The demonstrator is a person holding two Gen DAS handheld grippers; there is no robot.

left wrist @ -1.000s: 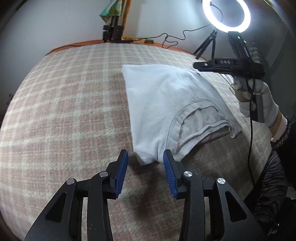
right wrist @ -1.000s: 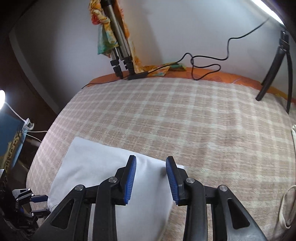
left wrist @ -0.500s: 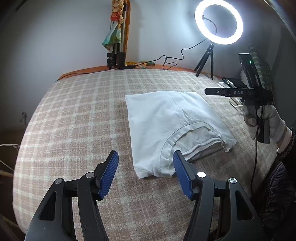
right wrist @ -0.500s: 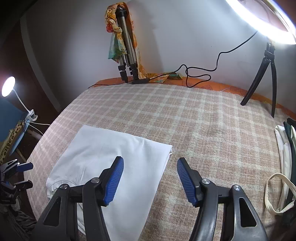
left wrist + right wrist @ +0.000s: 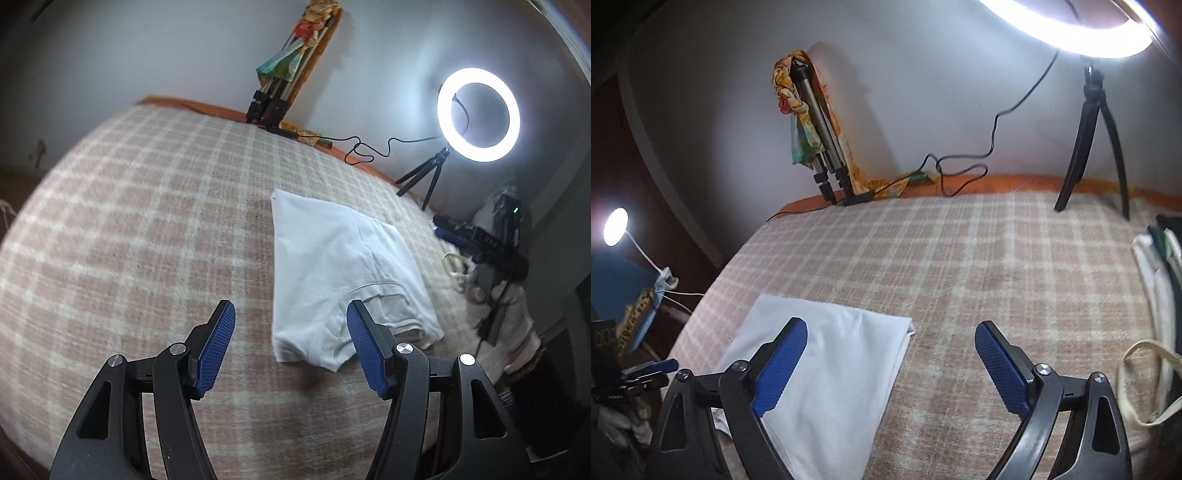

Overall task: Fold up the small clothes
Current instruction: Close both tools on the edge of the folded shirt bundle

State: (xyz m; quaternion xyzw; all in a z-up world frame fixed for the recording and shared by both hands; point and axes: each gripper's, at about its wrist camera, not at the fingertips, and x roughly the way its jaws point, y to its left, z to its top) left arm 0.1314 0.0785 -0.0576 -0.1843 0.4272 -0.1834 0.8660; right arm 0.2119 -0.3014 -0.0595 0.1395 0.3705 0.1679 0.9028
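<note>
A smooth white folded shirt (image 5: 343, 266) lies flat on the fuzzy plaid blanket (image 5: 147, 229).

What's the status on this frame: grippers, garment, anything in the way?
Left gripper open, empty. Right gripper open, empty. White shirt folded flat on blanket, untouched. Nothing blocking it; bag straps off to the right.

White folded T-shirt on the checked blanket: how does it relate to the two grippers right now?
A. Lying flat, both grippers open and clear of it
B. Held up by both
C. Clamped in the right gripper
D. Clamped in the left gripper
A: the white folded T-shirt lies flat on the checked blanket, with the left gripper and right gripper both open and empty.
</note>
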